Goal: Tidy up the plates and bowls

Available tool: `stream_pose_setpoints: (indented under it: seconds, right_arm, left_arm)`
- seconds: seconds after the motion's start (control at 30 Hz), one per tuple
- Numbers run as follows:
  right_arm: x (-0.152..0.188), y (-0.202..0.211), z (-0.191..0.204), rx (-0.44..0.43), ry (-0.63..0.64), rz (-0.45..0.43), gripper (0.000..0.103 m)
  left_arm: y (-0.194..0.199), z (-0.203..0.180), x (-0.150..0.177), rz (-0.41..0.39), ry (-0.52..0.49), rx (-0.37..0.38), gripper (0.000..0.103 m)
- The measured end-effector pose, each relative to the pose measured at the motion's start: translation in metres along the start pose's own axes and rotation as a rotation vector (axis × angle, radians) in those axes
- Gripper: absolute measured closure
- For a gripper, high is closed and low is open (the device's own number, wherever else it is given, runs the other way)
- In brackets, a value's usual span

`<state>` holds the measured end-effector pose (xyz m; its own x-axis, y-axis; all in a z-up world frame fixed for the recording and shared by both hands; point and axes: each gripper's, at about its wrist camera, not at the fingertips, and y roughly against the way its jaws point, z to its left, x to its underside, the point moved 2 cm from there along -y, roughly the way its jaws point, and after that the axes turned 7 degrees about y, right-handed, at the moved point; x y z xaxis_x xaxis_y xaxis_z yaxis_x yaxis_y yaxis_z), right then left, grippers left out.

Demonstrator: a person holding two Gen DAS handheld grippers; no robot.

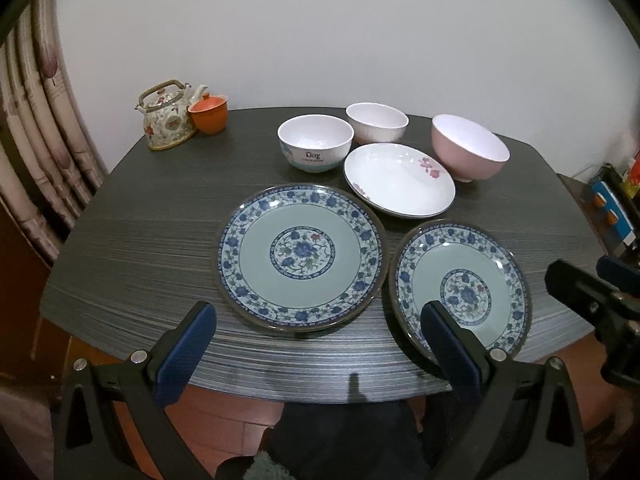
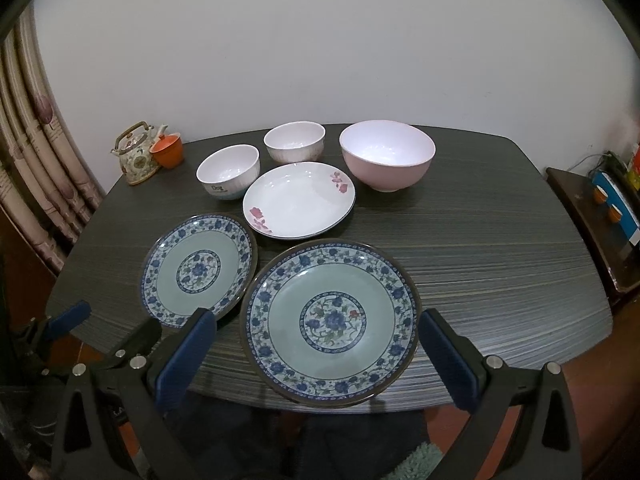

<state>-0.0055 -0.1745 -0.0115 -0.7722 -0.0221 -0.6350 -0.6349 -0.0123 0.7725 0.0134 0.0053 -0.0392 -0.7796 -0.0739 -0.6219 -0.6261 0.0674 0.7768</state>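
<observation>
Two blue floral plates lie near the table's front edge: the left plate (image 1: 300,254) (image 2: 198,270) and the right plate (image 1: 460,288) (image 2: 330,322). Behind them sit a white plate with pink flowers (image 1: 400,180) (image 2: 300,198), a white bowl with lettering (image 1: 316,142) (image 2: 228,170), a plain white bowl (image 1: 376,122) (image 2: 294,140) and a larger pink bowl (image 1: 470,148) (image 2: 386,154). My left gripper (image 1: 316,320) (image 2: 108,320) is open and empty, hovering at the front edge before the left plate. My right gripper (image 2: 316,330) (image 1: 580,276) is open and empty, its fingers on either side of the right plate's near half.
A floral teapot (image 1: 166,120) (image 2: 136,158) and an orange lidded cup (image 1: 208,112) (image 2: 168,150) stand at the back left of the dark table (image 1: 140,240) (image 2: 500,260). Curtains hang at the left. A side shelf (image 2: 592,216) with small items is at the right.
</observation>
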Motion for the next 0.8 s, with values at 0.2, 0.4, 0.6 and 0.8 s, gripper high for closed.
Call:
stream_pose_setpoints:
  seconds: [0.2,0.4,0.6,0.8]
  right_arm:
    - [0.0011,0.0020,0.0027,-0.004,0.005,-0.011,0.000]
    - [0.0023,0.0027,0.0058,-0.012,0.011,-0.016,0.000]
    - [0.0022,0.0037,0.0076,-0.022,0.018,-0.020,0.000]
    - [0.0030,0.0038,0.0090,-0.024,0.020,-0.020,0.000]
  left_arm:
    - [-0.0008,0.0044,-0.0014,0.000,0.020,-0.017,0.002]
    - [-0.0019,0.0076,0.0002,0.015,0.032,-0.035,0.002]
    - [-0.0020,0.0102,0.0001,0.014,0.044,-0.051,0.002]
    - [-0.0032,0.0112,0.0001,0.023,0.044,-0.064,0.002]
